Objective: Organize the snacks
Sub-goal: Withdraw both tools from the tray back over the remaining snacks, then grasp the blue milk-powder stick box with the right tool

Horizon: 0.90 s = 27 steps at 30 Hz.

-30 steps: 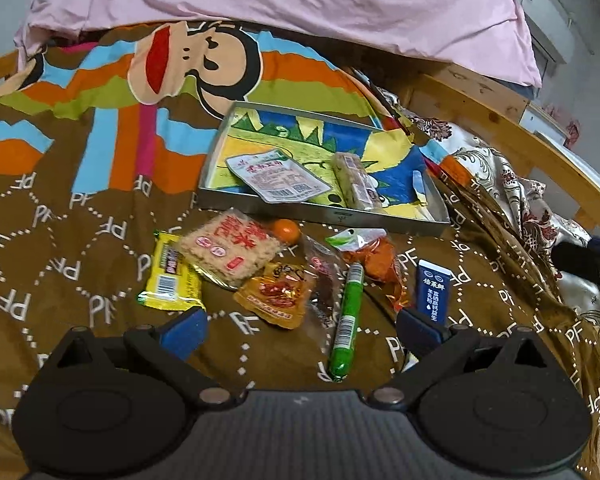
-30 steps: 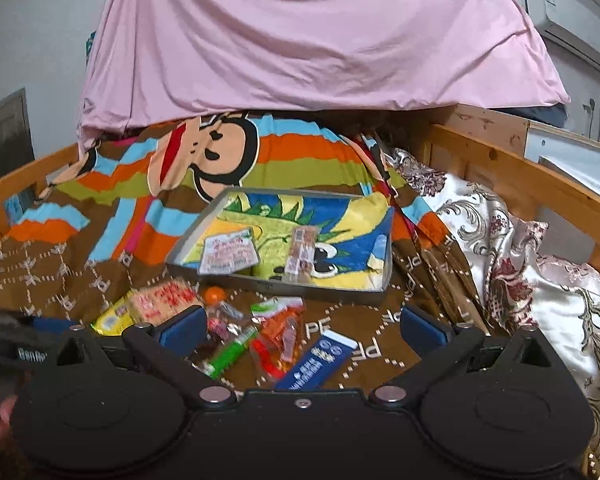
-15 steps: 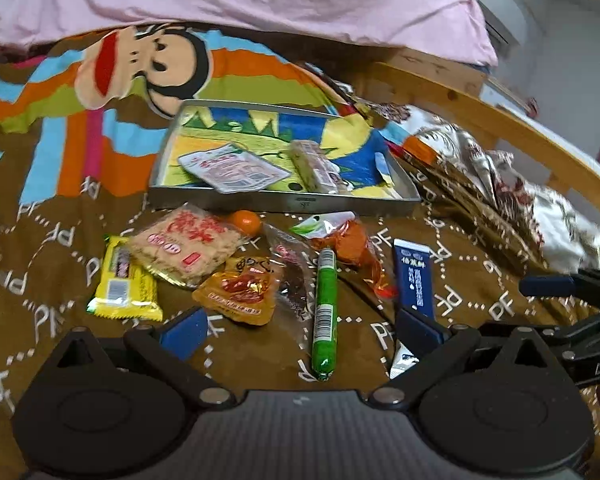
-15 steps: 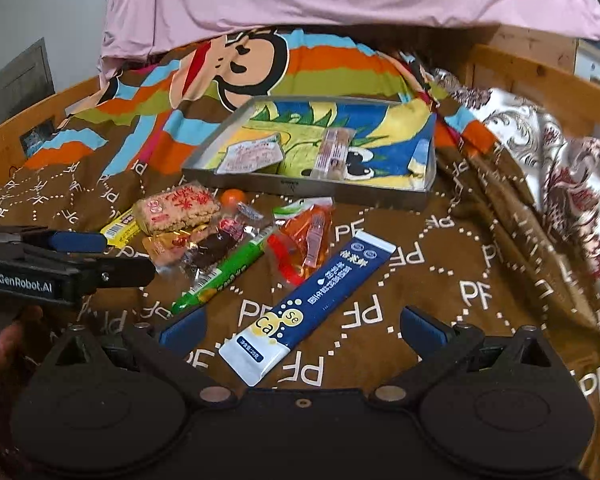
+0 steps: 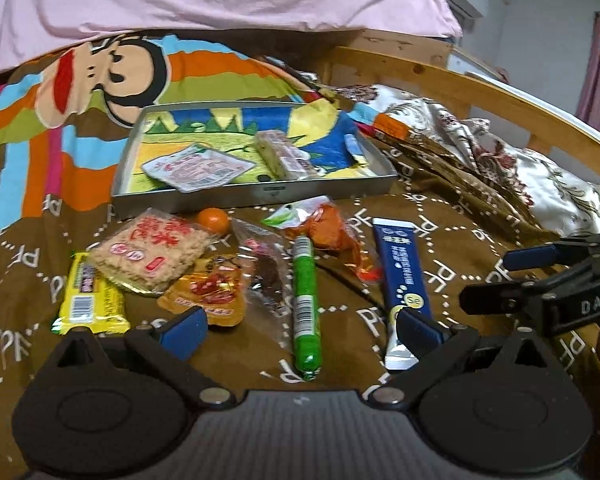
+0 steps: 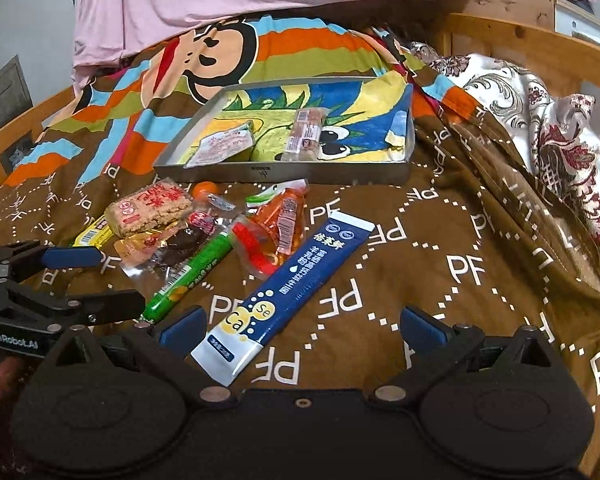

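Two grippers hover spread wide and empty over the bed: left gripper (image 5: pixel 300 326) above the green sausage stick (image 5: pixel 306 300), right gripper (image 6: pixel 300 326) above the long blue sachet (image 6: pixel 288 284). Beyond the loose snacks, a shallow metal tray (image 6: pixel 284 174) holds a pink-white packet (image 6: pixel 224 146) and a wrapped bar (image 6: pixel 306 132).

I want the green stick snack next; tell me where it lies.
The green stick snack lies on the brown blanket in front of the tray, between the clear dark-snack wrapper and the blue sachet, ahead of the left gripper.
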Available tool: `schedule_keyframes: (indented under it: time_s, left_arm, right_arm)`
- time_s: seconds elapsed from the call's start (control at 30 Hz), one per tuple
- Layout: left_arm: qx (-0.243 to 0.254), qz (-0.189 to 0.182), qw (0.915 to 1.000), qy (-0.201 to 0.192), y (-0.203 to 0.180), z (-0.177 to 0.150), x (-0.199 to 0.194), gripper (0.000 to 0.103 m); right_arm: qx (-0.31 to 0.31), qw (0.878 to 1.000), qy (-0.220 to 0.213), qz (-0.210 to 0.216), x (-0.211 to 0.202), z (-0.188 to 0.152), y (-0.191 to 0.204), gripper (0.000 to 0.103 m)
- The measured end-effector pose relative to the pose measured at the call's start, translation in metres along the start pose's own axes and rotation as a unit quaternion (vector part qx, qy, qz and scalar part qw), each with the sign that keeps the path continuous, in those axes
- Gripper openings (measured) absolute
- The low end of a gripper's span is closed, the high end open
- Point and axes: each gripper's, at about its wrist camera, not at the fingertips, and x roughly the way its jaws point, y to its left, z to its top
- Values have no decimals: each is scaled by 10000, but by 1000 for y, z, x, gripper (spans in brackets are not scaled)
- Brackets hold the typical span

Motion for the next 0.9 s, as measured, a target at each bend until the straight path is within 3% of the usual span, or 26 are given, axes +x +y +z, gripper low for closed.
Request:
schedule_keyframes:
  time_s: [0.3,0.47,0.73,0.9]
  left_arm:
    - [143,-539,9984,26,3,3,12,102]
    - [204,-817,9965,2,5,6,21,102]
    - [92,-1739,9846,-168,7,13,26,102]
    - [-15,-1580,9874,-6,10,13,31,101]
  right_arm:
    - [65,9999,-37,127,15,1,-6,101]
    - [105,9997,-153,146,19,3,-10,92]
    - [90,9998,-70,186,29,7,-13,82]
    - [242,9995,-10,224,34,6,-15,78]
